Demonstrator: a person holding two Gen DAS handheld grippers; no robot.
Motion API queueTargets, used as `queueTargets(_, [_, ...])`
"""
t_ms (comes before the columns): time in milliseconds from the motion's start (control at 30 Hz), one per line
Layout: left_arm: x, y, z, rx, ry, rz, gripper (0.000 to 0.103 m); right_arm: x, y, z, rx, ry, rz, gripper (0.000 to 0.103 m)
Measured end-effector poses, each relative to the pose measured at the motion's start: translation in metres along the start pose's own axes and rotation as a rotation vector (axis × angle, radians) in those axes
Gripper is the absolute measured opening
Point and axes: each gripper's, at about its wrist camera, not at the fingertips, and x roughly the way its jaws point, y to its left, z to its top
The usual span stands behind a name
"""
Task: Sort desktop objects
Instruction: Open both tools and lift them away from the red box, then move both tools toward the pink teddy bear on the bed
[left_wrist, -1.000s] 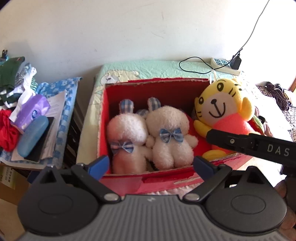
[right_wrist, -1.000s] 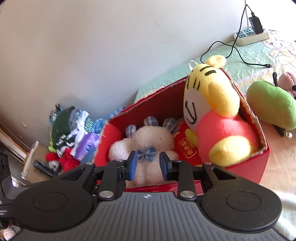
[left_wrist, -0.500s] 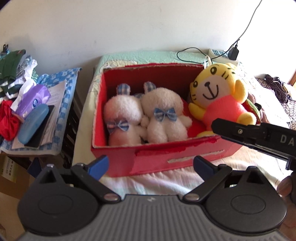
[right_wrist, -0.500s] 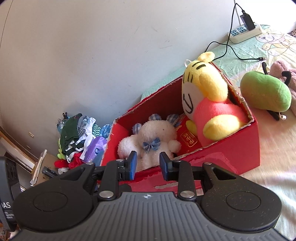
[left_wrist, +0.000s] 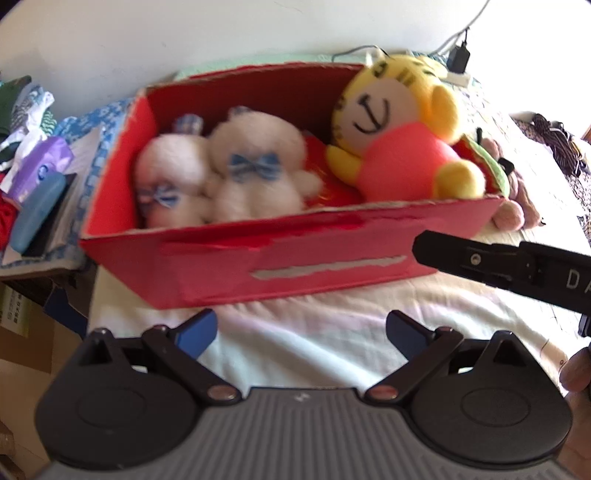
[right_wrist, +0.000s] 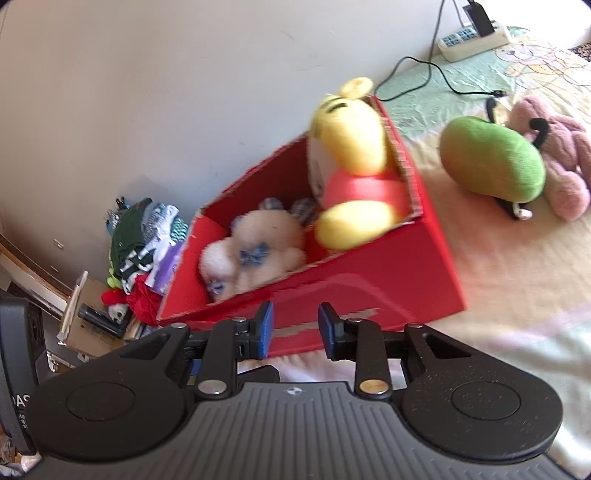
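Observation:
A red cardboard box (left_wrist: 295, 266) stands on the bed. Two white bunny plushies with blue bows (left_wrist: 170, 184) (left_wrist: 258, 173) lie in its left half. A yellow tiger plush (left_wrist: 399, 147) in a pink shirt sits in its right end. My left gripper (left_wrist: 301, 328) hangs open and wide over the sheet in front of the box, holding nothing. My right gripper (right_wrist: 295, 317) hovers before the box's (right_wrist: 388, 280) near wall, its jaws a narrow gap apart with nothing between them. It also shows as a black bar (left_wrist: 498, 262) to the right.
A green plush (right_wrist: 495, 158) and a pink plush (right_wrist: 565, 166) lie on the bed right of the box. A power strip (right_wrist: 476, 37) with cables sits by the wall. A side stand holds a clothes pile (right_wrist: 144, 236), a purple tissue pack (left_wrist: 40, 166) and a blue case (left_wrist: 37, 210).
Both grippers have drawn back from the box, which now sits farther off, with more bedsheet showing before it. Neither gripper's jaws have changed.

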Motion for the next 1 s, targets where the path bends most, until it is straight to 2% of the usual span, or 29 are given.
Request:
queueTargets(700, [0.043, -0.140, 0.019, 0.039, 0.099, -0.068, 0.098, -0.049, -0.113, 0.041, 0.028, 0.075, -0.036, 0.032])
queueTargets(1000, [0.055, -0.195, 0.040, 0.071, 0.072, -0.155, 0.095, -0.078, -0.165, 0.067, 0.064, 0.038, -0.088, 0.033])
